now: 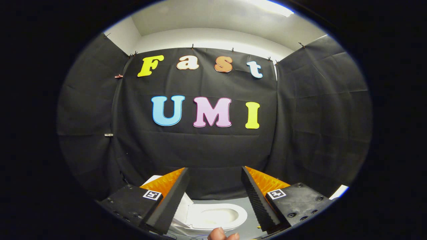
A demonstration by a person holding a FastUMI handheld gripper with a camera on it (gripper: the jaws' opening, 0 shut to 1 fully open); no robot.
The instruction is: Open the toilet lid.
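Observation:
My gripper [215, 170] is open, its two fingers spread wide with nothing between them. It is held high, facing the booth's black cloth wall. Far below, seen through the gap between the fingers, stands a white toilet [213, 216] on a grey floor. Its oval seat ring and the bowl inside are uncovered. The white lid [182, 208] stands raised at the toilet's left end, partly hidden behind my left finger [173, 196]. The fingers touch no part of the toilet.
Black cloth walls [213, 150] close the booth at the back and on both sides. A person's fingertips [221, 234] show just under the toilet. A white object's edge [339, 192] peeks out beyond the right finger.

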